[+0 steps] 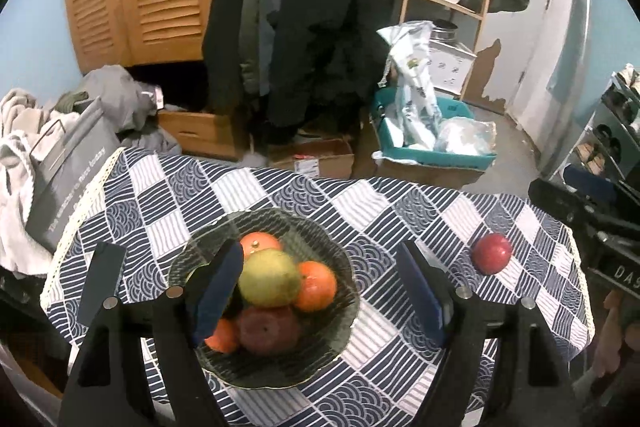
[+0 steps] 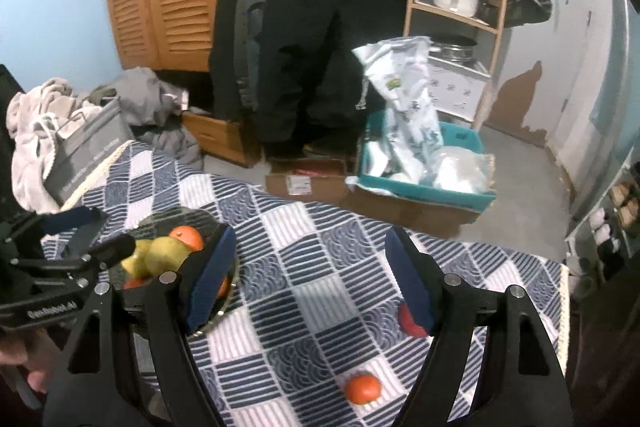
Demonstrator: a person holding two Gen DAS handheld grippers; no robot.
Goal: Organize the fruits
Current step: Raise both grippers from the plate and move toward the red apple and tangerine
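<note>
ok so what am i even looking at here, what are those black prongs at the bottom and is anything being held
There is no robot here: a person holds a hand tool with two fingers in each hand, and a camera on each tool looks forward along them. The black prongs are those fingers, tipped with blue pads.

One picture comes from the left gripper, the other from the right gripper. Both are open and hold nothing.

Below them is a table under a blue-and-white patterned cloth. A glass bowl on it holds oranges, a yellow-green pear and a dark red fruit. Loose on the cloth lie a red apple and an orange, probably next for the bowl.
</note>
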